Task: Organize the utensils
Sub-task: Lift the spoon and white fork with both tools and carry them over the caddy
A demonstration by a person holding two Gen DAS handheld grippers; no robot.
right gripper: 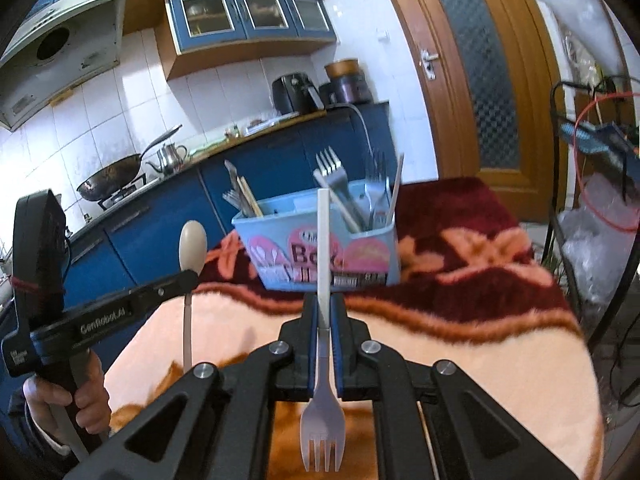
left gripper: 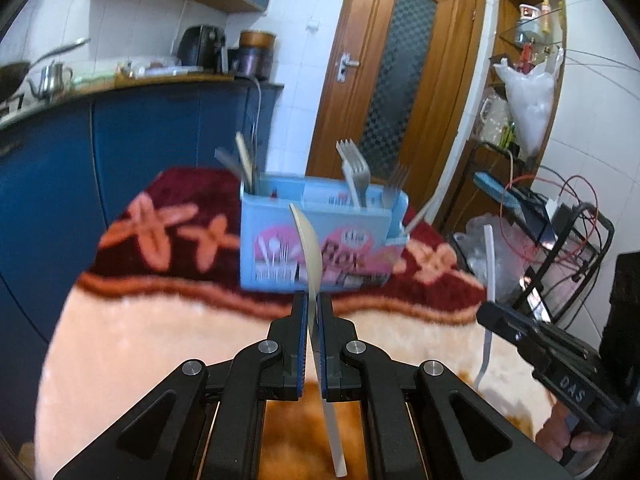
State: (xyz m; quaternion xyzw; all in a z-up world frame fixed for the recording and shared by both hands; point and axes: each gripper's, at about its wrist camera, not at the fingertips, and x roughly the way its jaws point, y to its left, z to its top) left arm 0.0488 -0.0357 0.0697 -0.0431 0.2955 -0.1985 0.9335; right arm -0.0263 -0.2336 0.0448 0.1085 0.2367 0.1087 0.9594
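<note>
A light blue utensil box [left gripper: 320, 240] with pink pictures stands on the blanket-covered table; it also shows in the right wrist view [right gripper: 320, 244]. It holds forks [left gripper: 354, 172] and several other utensils [right gripper: 240, 196]. My left gripper [left gripper: 314, 300] is shut on a white plastic spoon [left gripper: 308, 248], bowl end forward, just in front of the box. My right gripper [right gripper: 324, 304] is shut on a white plastic fork [right gripper: 323, 432], handle forward and tines toward the camera, also in front of the box. Each gripper shows in the other's view, the left [right gripper: 176, 280] and the right [left gripper: 492, 314].
A peach and maroon flowered blanket [left gripper: 160, 340] covers the table. Blue kitchen cabinets [left gripper: 140, 140] with a wok [right gripper: 112, 176] and kettle stand behind on the left. A wooden door [left gripper: 400, 80] is behind the box. A black wire rack [left gripper: 560, 248] with cables stands at the right.
</note>
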